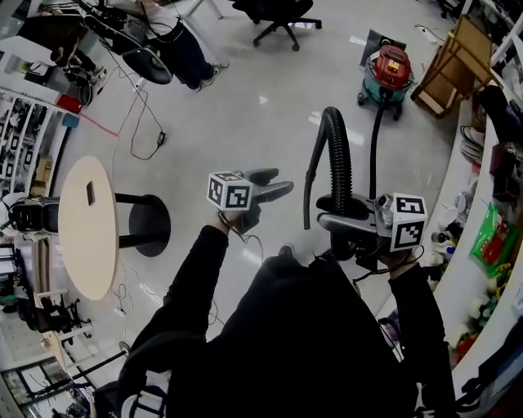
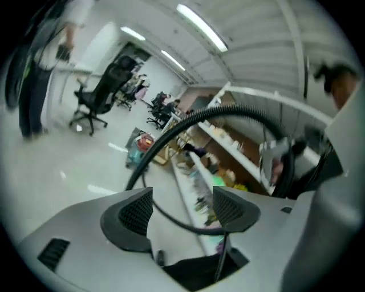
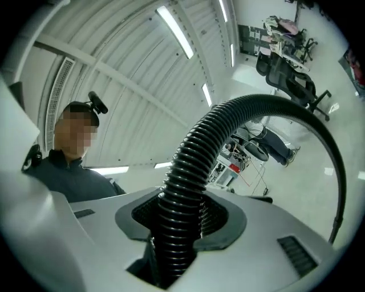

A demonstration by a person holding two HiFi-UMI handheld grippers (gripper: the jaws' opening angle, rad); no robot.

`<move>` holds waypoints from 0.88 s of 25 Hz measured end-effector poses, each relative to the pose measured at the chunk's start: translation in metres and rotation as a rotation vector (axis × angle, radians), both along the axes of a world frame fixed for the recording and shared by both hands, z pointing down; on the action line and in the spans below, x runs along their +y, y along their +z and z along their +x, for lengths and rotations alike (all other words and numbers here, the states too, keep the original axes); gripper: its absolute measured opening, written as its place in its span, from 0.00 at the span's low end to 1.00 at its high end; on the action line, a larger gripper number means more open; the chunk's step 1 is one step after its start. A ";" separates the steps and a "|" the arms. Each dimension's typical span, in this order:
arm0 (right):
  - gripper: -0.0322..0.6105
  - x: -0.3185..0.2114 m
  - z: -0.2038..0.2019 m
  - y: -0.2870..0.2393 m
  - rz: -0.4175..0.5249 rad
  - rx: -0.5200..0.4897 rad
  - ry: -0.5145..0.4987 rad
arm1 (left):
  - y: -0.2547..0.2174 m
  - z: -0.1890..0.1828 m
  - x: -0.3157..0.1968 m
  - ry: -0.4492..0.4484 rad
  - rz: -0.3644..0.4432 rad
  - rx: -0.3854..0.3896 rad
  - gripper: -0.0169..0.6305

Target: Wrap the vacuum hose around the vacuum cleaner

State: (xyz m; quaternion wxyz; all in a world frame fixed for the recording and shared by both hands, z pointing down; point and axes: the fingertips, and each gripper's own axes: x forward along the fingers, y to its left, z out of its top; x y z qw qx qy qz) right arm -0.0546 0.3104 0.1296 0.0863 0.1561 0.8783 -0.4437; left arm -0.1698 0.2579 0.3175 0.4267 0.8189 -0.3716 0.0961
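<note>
Floor [image 1: 245, 106] of an open lab/office takes up most of the head view. A round table [image 1: 88, 224] stands at the left, shelving [image 1: 490, 229] runs along the right edge, and an office chair [image 1: 282, 20] sits at the far end.

Vacuum cleaner [image 1: 390, 72], with a red top and teal body, stands on the floor well apart from the person, near the shelving. No hose lies round it yet, so the wrap looks not yet begun (my read only).

Hose [image 1: 335, 155], black and ribbed, stands up from the right gripper in a tall arch. A thinner-looking run leads back toward the vac. Prob. held high to lift the slack off the floor and keep it from dragging while it is carried over.

Right gripper [image 1: 331, 214] is tipped upward. In the right gripper view the fingers [image 3: 225, 219] are clamped on the hose [image 3: 188, 182], the ribbed wall seated between both pads and the rest curving up and away to the right.

Left gripper [image 1: 282, 183] is held lower, w/ nothing in it. In the left gripper view its fingers [image 2: 134, 214] are spread wide. The hose [image 2: 228, 113] arcs across ahead of them, apart from both pads, not touching. Likely waiting to take a second hold further along the hose.
</note>
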 end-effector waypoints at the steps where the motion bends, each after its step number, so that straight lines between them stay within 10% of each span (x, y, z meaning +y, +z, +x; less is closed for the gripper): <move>1: 0.30 -0.010 0.002 -0.009 -0.014 -0.013 0.013 | 0.014 0.003 0.006 0.048 0.042 -0.177 0.55; 3: 0.30 -0.034 0.006 -0.025 -0.054 -0.041 0.057 | 0.025 0.016 0.011 0.150 0.154 -0.439 0.55; 5: 0.30 -0.063 0.007 -0.038 -0.124 -0.066 0.145 | 0.024 0.042 0.013 0.248 0.271 -0.526 0.55; 11: 0.30 -0.145 -0.018 -0.052 -0.240 -0.082 0.438 | 0.008 0.113 0.051 0.599 0.286 -0.209 0.55; 22: 0.30 -0.230 -0.020 -0.050 -0.403 -0.195 0.886 | -0.011 0.064 0.007 0.557 0.465 -0.133 0.57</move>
